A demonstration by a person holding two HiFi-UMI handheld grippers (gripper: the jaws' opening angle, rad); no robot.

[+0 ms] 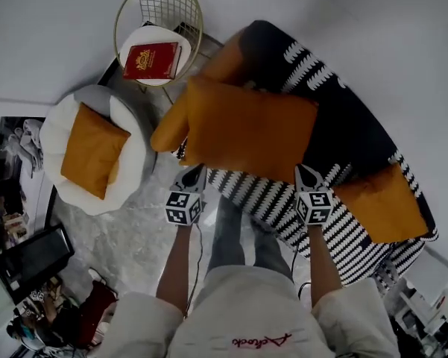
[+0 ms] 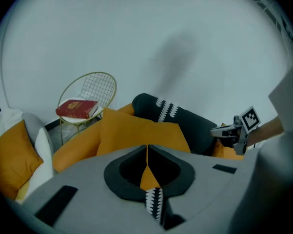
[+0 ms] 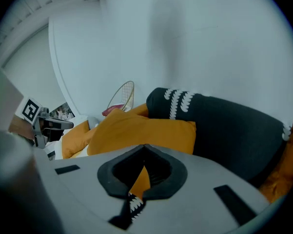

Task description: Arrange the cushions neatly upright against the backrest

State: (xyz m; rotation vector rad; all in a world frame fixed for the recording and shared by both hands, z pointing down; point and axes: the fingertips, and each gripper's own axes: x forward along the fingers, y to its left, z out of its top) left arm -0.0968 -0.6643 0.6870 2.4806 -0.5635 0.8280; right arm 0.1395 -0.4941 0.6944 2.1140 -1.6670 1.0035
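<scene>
Orange cushion (image 1: 250, 129) is pinched low by down-tilted left claw (image 1: 194, 173) and right claw (image 1: 305, 171).

The large orange cloth cushion (image 1: 250, 129) looks matt and finely woven. The curved dark sofa (image 1: 354, 129) is matt fabric, with a coarser black-and-white striped weave on its seat. The round gold wire side table (image 1: 195, 12) is thin metal. The red book (image 1: 150, 60) has a glossy cover. The grey marbled floor (image 1: 134, 230) looks polished.
</scene>
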